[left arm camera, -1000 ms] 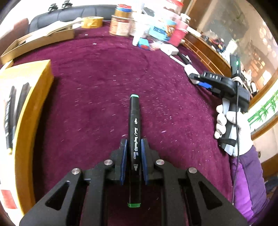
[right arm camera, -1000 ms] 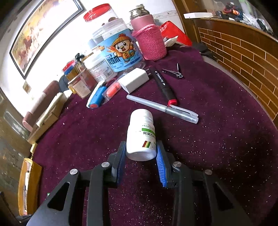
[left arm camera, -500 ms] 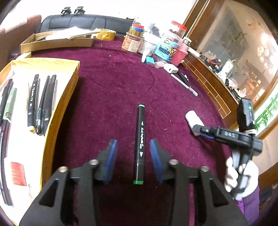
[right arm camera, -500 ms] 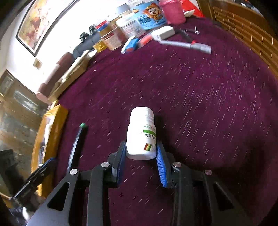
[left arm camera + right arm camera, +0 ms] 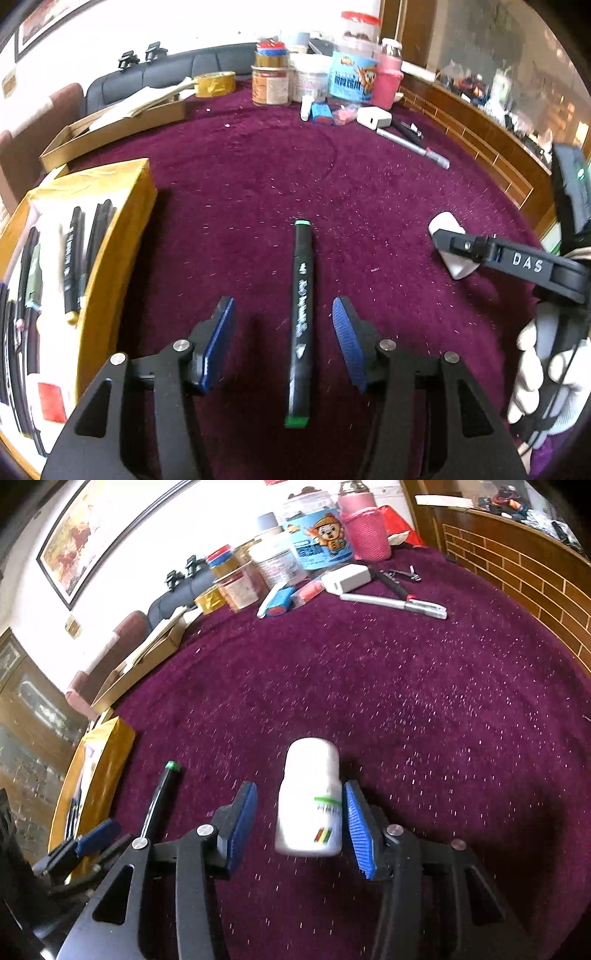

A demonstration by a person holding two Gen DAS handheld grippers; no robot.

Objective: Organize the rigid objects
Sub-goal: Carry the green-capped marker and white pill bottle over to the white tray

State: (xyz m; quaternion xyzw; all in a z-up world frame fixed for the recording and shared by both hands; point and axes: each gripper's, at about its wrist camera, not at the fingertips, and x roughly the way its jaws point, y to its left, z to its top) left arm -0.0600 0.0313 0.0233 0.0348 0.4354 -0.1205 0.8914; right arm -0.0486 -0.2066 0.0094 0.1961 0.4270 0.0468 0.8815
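Left wrist: marker (image 5: 302, 321) lies untouched between left claw's (image 5: 284, 341) just-parted pads.

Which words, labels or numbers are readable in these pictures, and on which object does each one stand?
"DAS": white letters on the right gripper.
Black marker: white print, too blurred to read.
White pill bottle: label blurred, unreadable.
Blue cartoon jar: text too small.

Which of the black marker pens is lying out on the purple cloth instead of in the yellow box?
The black marker with green end caps, lying alone on the purple cloth between the open left hand-held gripper pads; the others sit in the yellow box.
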